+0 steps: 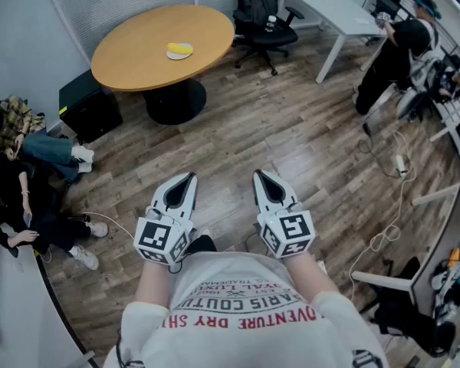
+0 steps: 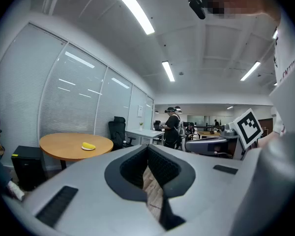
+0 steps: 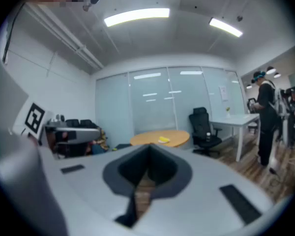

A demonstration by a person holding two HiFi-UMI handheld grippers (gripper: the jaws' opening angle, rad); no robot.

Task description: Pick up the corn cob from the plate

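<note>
Basically nothing done on this one yet; we're standing well back from the round counter [image 1: 130, 60], and the corn cob [image 1: 179, 49] lies on its plate [image 1: 171, 55] around the middle of the top, clear of the rim. The left claw [image 1: 188, 178] and right claw [image 1: 260, 175] are both clenched on nothing, held side by side in front of us. What's left, by our reckoning: walk over, open a claw, grab the cob, lift it.

Room looks fine: bare wood floor [image 1: 238, 129] runs straight to the counter. A black box [image 1: 90, 107] sits at its left side; an office chair [image 1: 262, 18] stands beyond on the right; people [image 1: 31, 152] sit on the floor far left; a cable [image 1: 395, 205] trails off to the right. We'd come in from the near edge.
</note>
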